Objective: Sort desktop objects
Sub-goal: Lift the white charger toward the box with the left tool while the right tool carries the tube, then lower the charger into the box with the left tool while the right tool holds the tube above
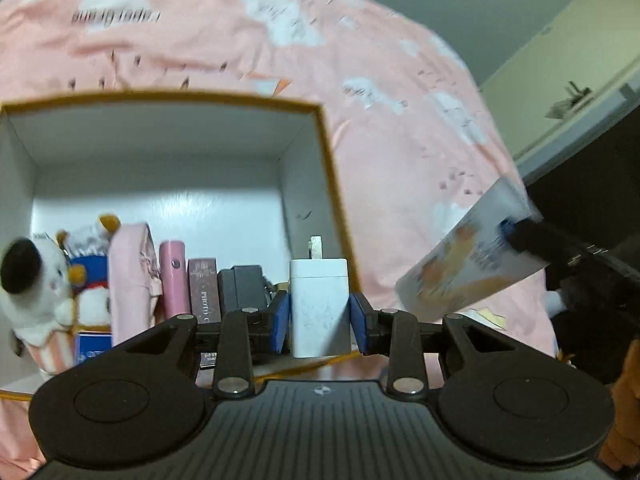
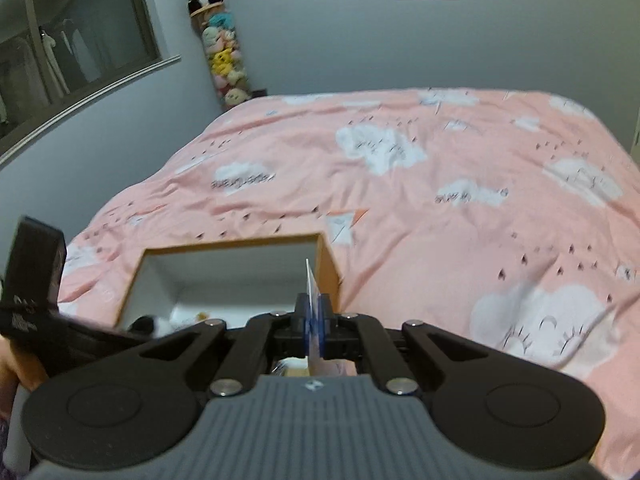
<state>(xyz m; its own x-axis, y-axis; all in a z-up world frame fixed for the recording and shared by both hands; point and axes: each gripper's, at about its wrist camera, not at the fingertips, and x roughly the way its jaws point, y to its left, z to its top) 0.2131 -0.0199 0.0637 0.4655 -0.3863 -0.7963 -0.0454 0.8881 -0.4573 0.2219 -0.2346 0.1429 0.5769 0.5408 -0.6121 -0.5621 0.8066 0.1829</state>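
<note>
Charger (image 1: 319, 307), white with its plug prongs pointing up, was clamped between the blue pads (image 1: 280, 322) of the left gripper (image 1: 319, 322), gripped across its flat sides so it stayed upright. It was held at the near right corner of the box (image 1: 324, 152), apparently above the rim, well placed for lowering into the free space there.

Tube (image 1: 472, 264), flat and printed, was pinched near its crimped end by the right gripper (image 2: 314, 326), jaws closed hard on the thin seam; in the right wrist view it showed edge-on as a narrow blade. It was held in the air to the right of the box, outside it, above the bed (image 2: 440, 200).

Box stood open on the bed, white inside with a tan rim. Its near side already held items packed upright in a row: plush toy (image 1: 32, 284), pink pouch (image 1: 132, 280), pink cylinder (image 1: 173, 276), brown carton (image 1: 204, 288), black adapter (image 1: 244, 288). Upright packing appeared intended to save room. The far half of the floor was bare.

Judgement: both items were carried toward the box; neither was yet deposited.
</note>
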